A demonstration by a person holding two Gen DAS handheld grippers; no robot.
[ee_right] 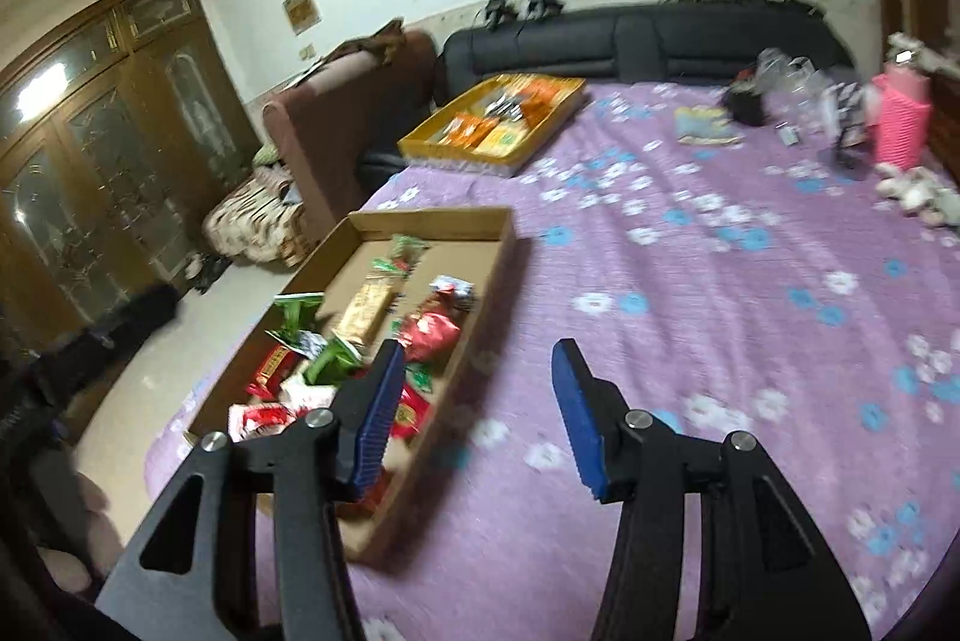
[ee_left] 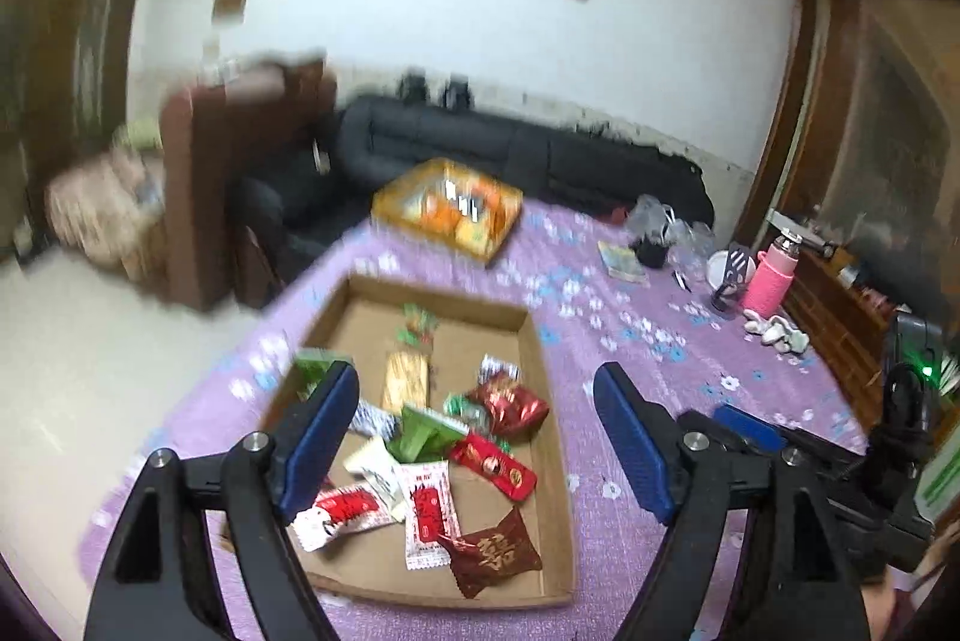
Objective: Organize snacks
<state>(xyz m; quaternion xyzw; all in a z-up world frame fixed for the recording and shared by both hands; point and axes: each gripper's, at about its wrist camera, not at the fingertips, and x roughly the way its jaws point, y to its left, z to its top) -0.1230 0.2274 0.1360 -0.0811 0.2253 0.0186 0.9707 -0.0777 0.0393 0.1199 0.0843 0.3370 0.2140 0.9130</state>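
Observation:
A shallow cardboard tray [ee_left: 543, 341] lies on the purple flowered cloth, holding several wrapped snacks in red, green, white and gold. My left gripper [ee_left: 474, 401] is open and empty, held above the tray's near half. A dark red packet with a gold character [ee_left: 495, 557] lies at the tray's near corner. In the right wrist view the same tray [ee_right: 420, 221] sits to the left, and my right gripper [ee_right: 480, 365] is open and empty over the tray's right edge. A yellow tray [ee_left: 390, 209] with orange and yellow packets stands farther back; it shows too in the right wrist view [ee_right: 432, 143].
A pink bottle [ee_left: 771, 281], clear bags, a black cup and small items crowd the far right of the cloth. A black sofa [ee_right: 600, 41] runs behind, a brown armchair [ee_right: 336, 113] to the left. The right gripper shows at the left view's right edge [ee_left: 750, 431].

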